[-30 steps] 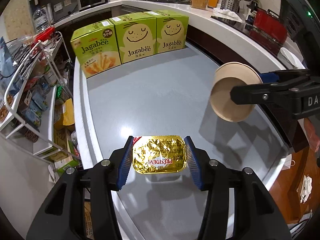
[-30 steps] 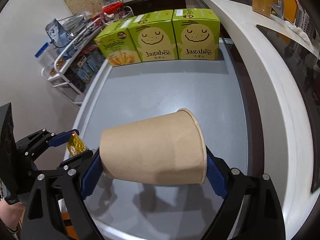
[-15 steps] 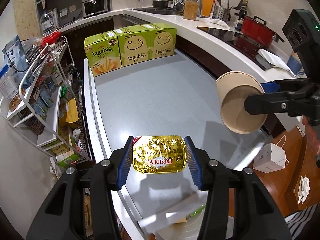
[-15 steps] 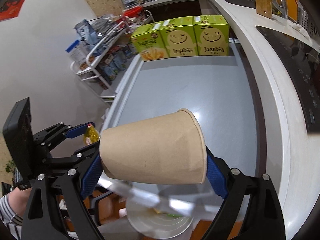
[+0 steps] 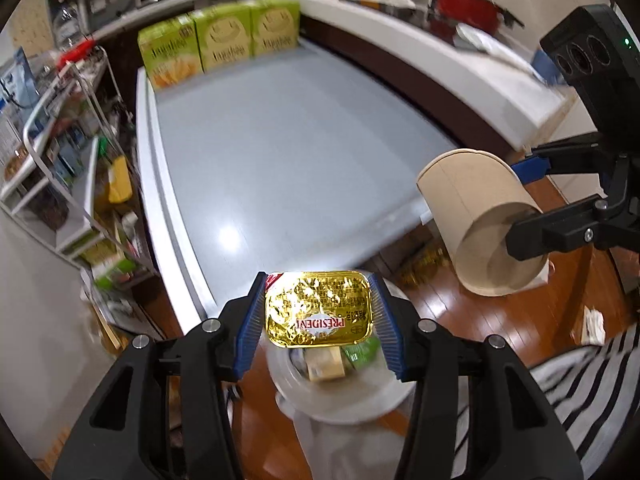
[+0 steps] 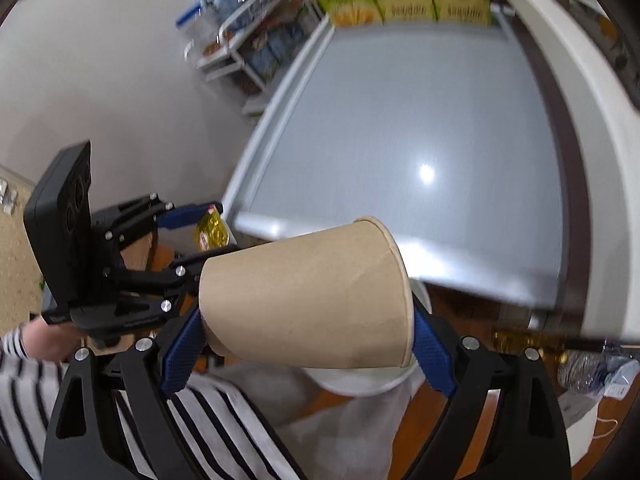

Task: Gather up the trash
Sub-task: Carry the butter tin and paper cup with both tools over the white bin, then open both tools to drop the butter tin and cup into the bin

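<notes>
Here we see the left gripper (image 5: pixel 319 325) clamping a gold foil butter packet (image 5: pixel 318 314), the right gripper (image 6: pixel 306 342) clamping a brown paper cup (image 6: pixel 306 294), both above a white bin (image 5: pixel 344 394).

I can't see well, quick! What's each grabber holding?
Left gripper: closed on the gold butter packet.
Right gripper: closed on the paper cup.

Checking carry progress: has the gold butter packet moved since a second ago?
Yes. The butter packet, then over the grey counter, now hangs past its edge above the bin.
</notes>
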A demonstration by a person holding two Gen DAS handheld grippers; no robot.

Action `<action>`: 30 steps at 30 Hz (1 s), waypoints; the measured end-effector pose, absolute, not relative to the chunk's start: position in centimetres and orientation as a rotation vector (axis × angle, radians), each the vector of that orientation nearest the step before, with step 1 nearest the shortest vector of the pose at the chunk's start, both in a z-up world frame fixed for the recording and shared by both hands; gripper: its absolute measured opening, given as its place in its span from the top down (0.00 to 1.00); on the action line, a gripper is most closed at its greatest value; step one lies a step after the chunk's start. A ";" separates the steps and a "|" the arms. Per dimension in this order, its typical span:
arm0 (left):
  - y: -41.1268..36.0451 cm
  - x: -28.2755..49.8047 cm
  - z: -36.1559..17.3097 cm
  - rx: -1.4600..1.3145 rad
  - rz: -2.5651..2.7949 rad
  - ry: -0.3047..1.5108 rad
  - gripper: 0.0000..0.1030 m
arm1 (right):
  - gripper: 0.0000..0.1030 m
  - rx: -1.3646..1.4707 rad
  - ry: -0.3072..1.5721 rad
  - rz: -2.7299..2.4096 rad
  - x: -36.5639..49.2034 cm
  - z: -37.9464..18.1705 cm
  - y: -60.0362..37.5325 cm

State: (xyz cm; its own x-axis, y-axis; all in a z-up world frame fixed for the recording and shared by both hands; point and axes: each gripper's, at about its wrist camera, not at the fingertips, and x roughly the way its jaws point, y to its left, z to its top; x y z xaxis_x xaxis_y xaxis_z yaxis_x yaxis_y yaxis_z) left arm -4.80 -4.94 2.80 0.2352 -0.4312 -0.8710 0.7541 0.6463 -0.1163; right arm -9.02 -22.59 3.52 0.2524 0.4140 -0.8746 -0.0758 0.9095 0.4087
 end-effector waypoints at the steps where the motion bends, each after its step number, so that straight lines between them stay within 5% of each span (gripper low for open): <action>1: -4.8 -5.3 2.1 0.369 -0.842 1.073 0.50 | 0.15 0.295 1.299 0.344 -9.5 3.0 -22.2; 11: -4.8 -7.6 -5.0 0.415 -0.843 1.263 0.50 | 0.15 0.147 1.487 0.310 -12.3 -5.2 -19.2; 24: -6.1 -6.5 -9.8 0.445 -0.796 1.321 0.50 | 0.14 0.106 1.512 0.253 -11.4 -11.6 -17.8; 28: -6.0 -5.9 -9.3 0.424 -0.778 1.300 0.20 | 0.13 0.104 1.526 0.224 -11.2 -11.9 -18.4; 30: -5.9 -5.8 -8.9 0.416 -0.775 1.293 0.18 | 0.11 0.103 1.525 0.210 -11.5 -11.8 -18.9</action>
State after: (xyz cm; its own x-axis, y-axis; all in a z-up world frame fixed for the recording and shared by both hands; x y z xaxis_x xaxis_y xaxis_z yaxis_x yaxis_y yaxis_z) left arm -5.80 -5.86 -8.86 0.0773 -0.2775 -0.9576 0.7141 0.6857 -0.1411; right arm -11.54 -18.88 -11.75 0.0321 0.2003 -0.9792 -0.0718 0.9776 0.1977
